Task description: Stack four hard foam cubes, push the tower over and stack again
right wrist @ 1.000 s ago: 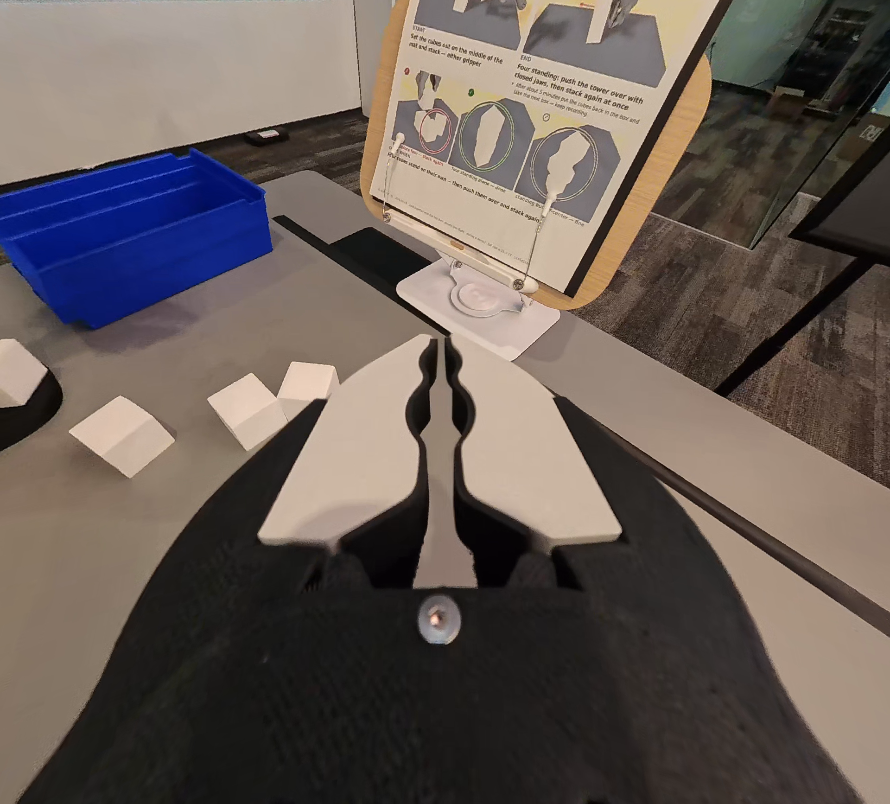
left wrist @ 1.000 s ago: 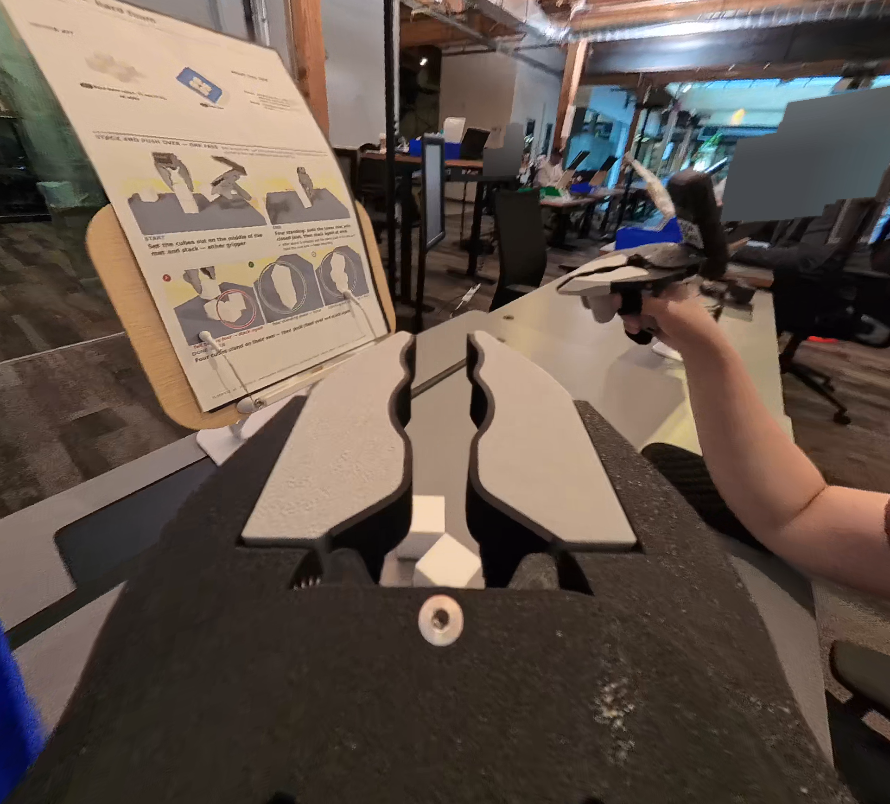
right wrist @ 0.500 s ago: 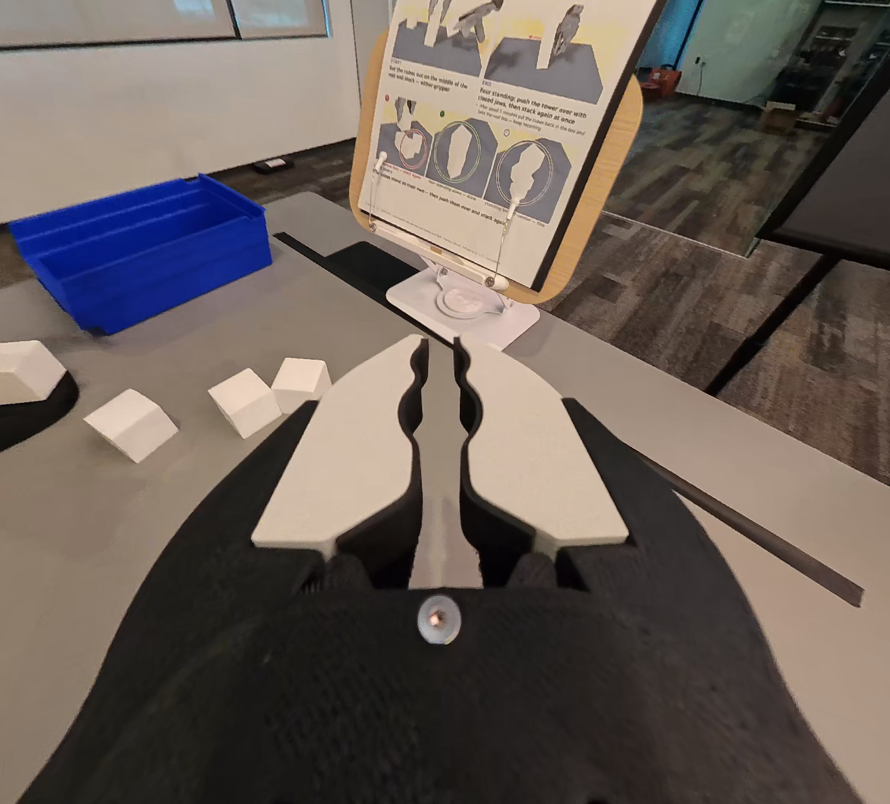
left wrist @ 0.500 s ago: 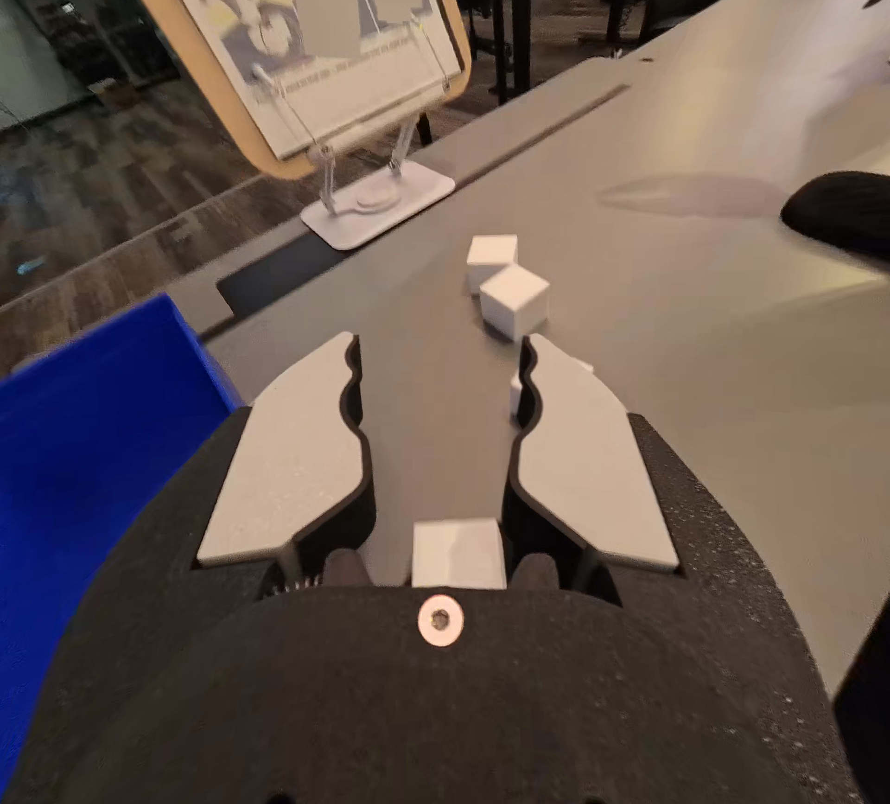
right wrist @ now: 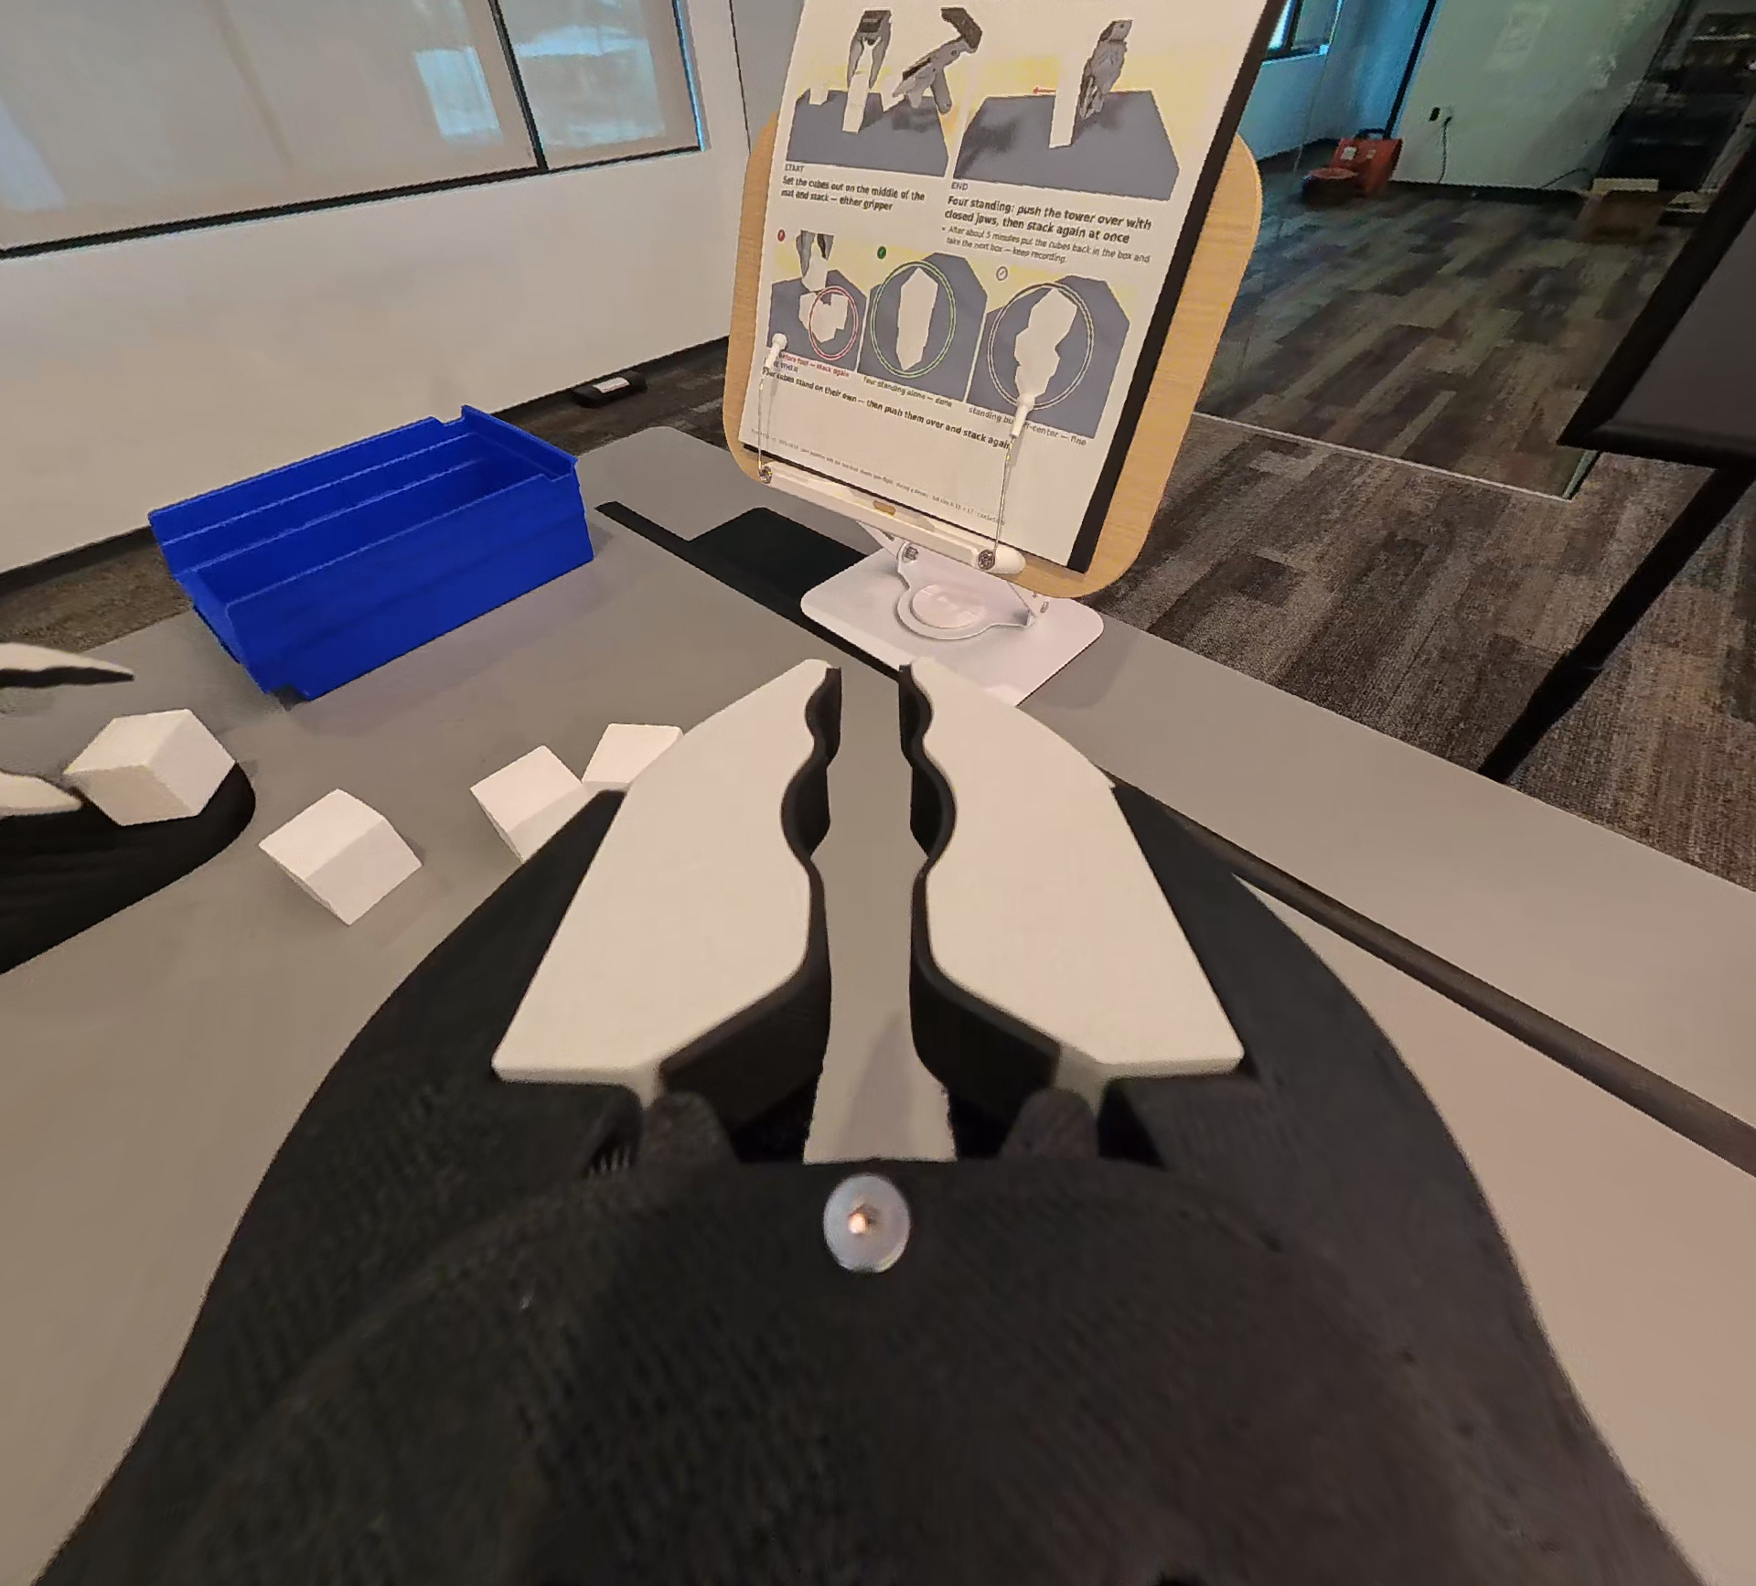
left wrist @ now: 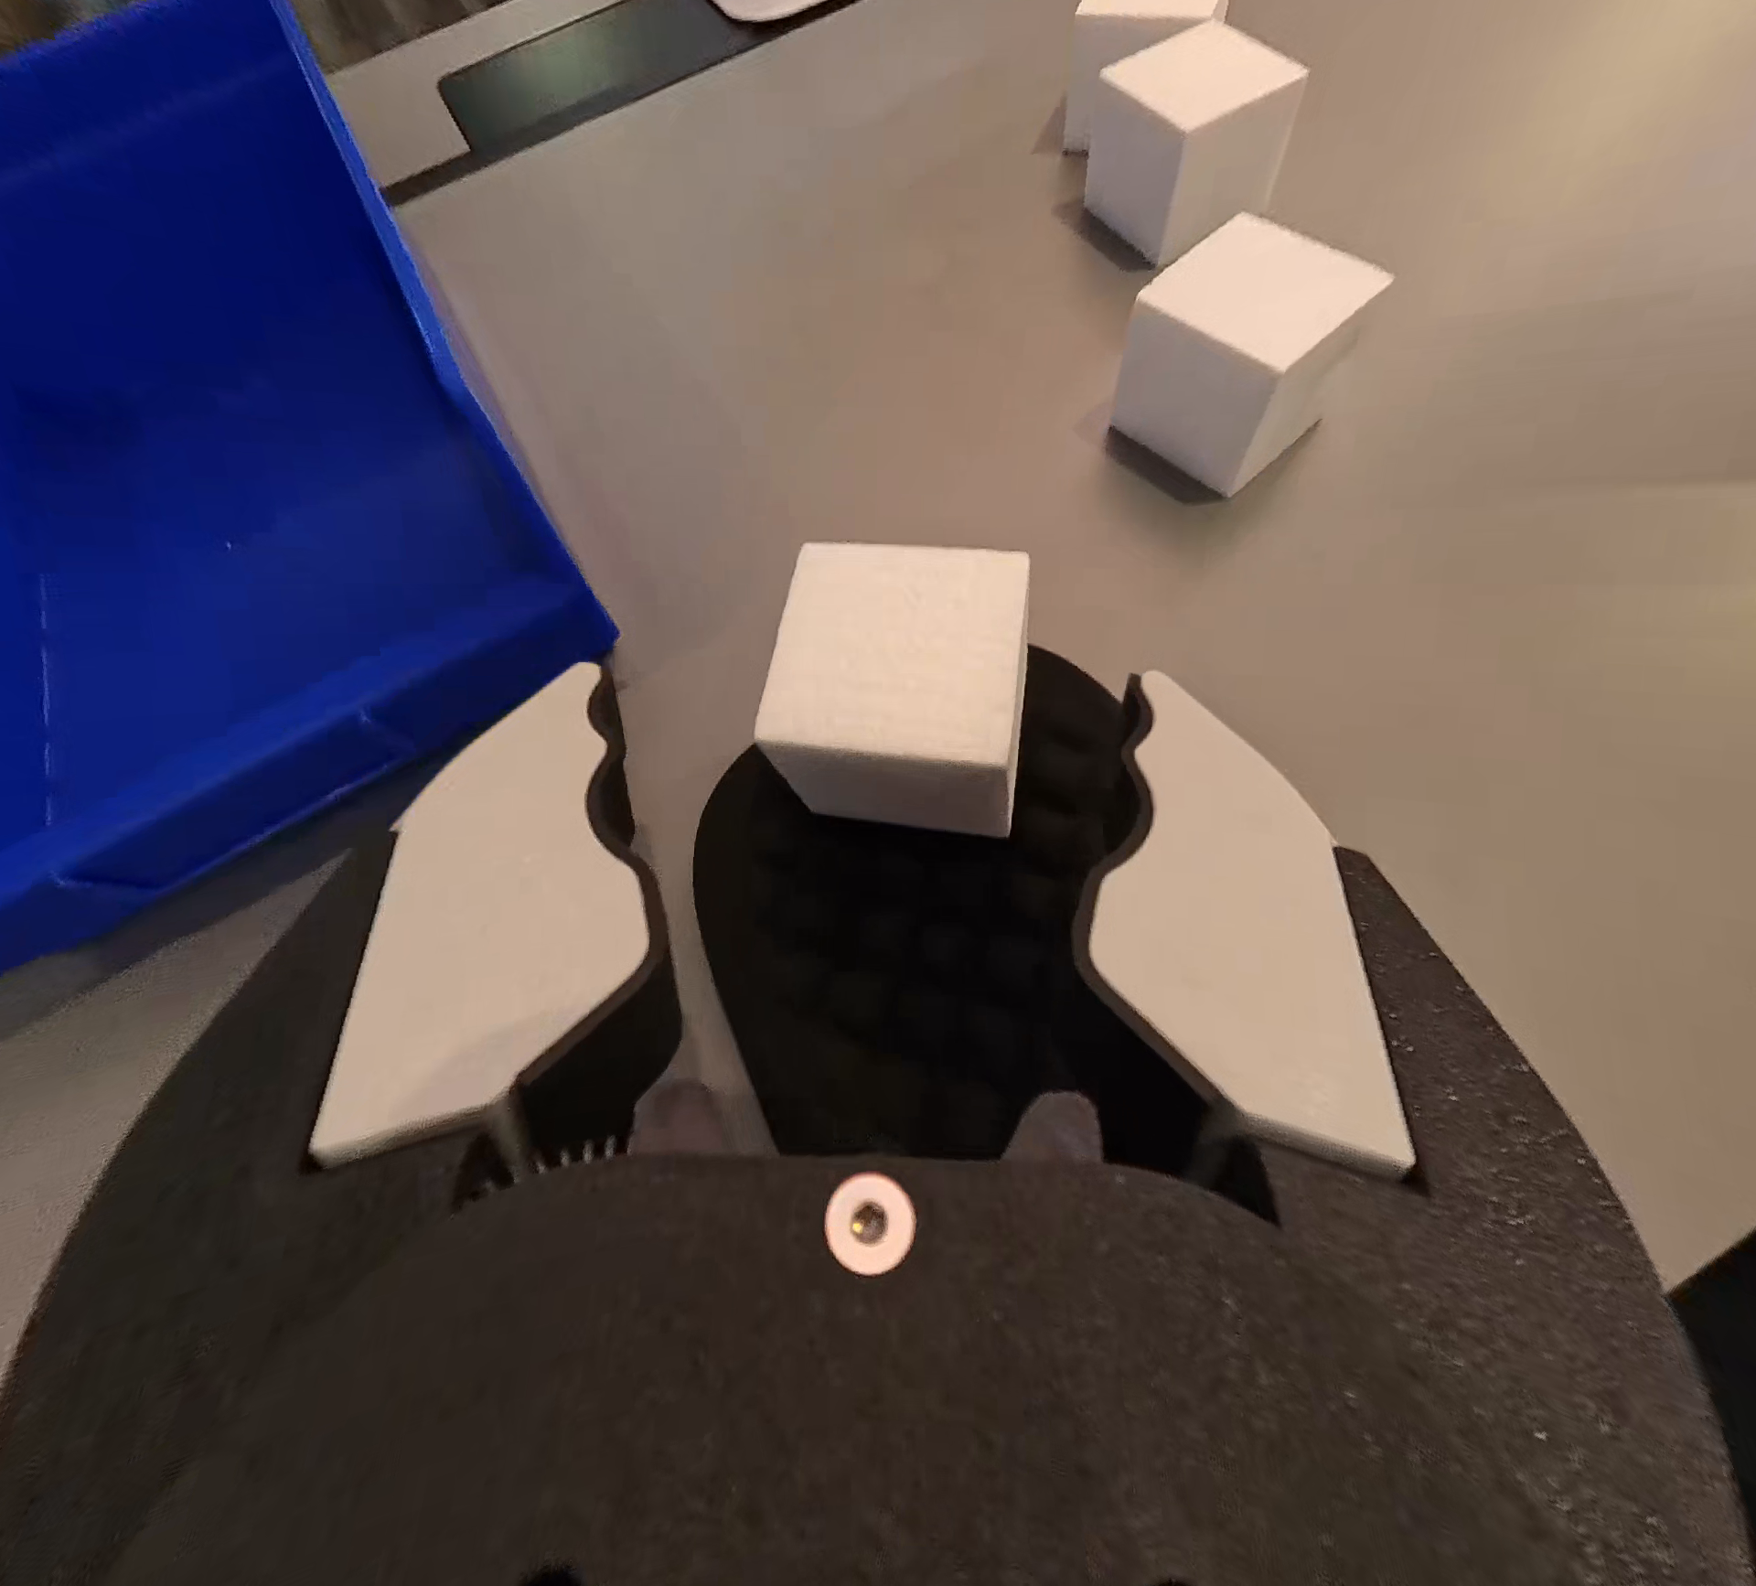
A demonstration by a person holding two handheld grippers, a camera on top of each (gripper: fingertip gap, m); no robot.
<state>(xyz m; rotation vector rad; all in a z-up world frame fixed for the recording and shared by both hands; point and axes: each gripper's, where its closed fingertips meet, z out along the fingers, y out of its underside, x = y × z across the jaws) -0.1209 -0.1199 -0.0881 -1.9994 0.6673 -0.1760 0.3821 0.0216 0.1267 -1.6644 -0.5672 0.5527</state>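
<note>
Four white foam cubes lie apart on the grey table (left wrist: 808, 324). One cube (left wrist: 893, 685) rests on a black rounded textured pad (left wrist: 903, 970). My left gripper (left wrist: 869, 685) is open wide, with this cube between its fingertips and a gap on each side. Three more cubes lie in a row at the far right: (left wrist: 1245, 353), (left wrist: 1188, 143), (left wrist: 1150, 39). In the right wrist view they are the cubes (right wrist: 337, 866), (right wrist: 527, 794), (right wrist: 622, 752), left of my right gripper (right wrist: 867, 676). It is empty, with its jaws a narrow gap apart.
A blue bin (left wrist: 238, 448) stands left of the left gripper, also seen in the right wrist view (right wrist: 380, 533). An instruction sheet on a stand (right wrist: 998, 257) is at the table's back edge. A dark slot (left wrist: 589, 58) runs along that edge. My right fingertips sit around 55 cm from my left ones.
My left gripper has tipped down from pointing across the room, opened wider and closed in on the nearest cube. My right gripper's jaws have parted slightly.
</note>
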